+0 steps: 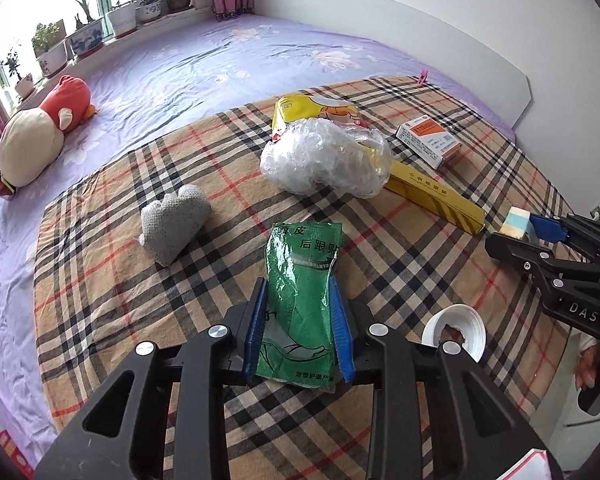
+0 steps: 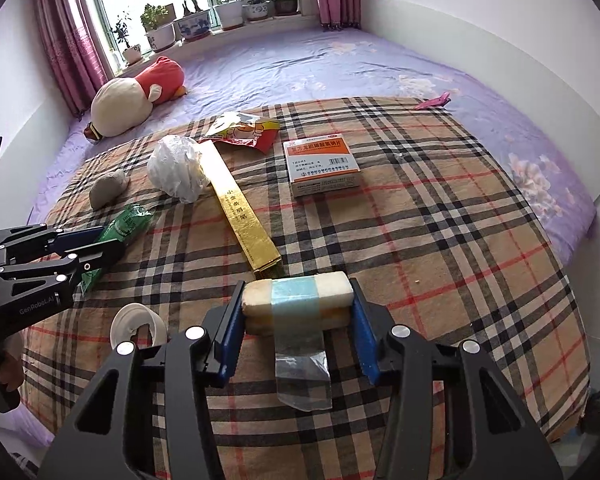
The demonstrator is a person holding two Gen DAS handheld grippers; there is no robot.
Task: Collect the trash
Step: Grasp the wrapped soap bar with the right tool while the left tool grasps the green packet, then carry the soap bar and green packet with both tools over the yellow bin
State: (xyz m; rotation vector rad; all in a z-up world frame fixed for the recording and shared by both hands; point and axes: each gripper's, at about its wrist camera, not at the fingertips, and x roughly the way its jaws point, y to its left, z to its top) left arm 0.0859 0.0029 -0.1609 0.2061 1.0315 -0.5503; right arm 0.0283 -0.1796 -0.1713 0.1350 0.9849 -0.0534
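My left gripper (image 1: 300,304) is shut on a green plastic packet (image 1: 302,300), its blue pads pressed on both sides; it also shows in the right wrist view (image 2: 126,222). My right gripper (image 2: 298,308) is shut on a white foam block with blue tape (image 2: 298,300) and a loose clear strip; the block shows in the left wrist view (image 1: 514,222). On the plaid cloth (image 2: 440,240) lie a crumpled clear bag (image 1: 326,156), a long yellow box (image 2: 240,212), a yellow snack wrapper (image 1: 314,110), a medicine box (image 2: 322,166) and a white tape roll (image 1: 456,330).
A grey knitted mitt (image 1: 174,222) lies left of the packet. A red and cream plush toy (image 1: 40,132) rests on the purple sheet. A pink clip (image 2: 434,101) holds the cloth's far corner. Potted plants (image 2: 188,22) line the windowsill. A white wall runs along the right.
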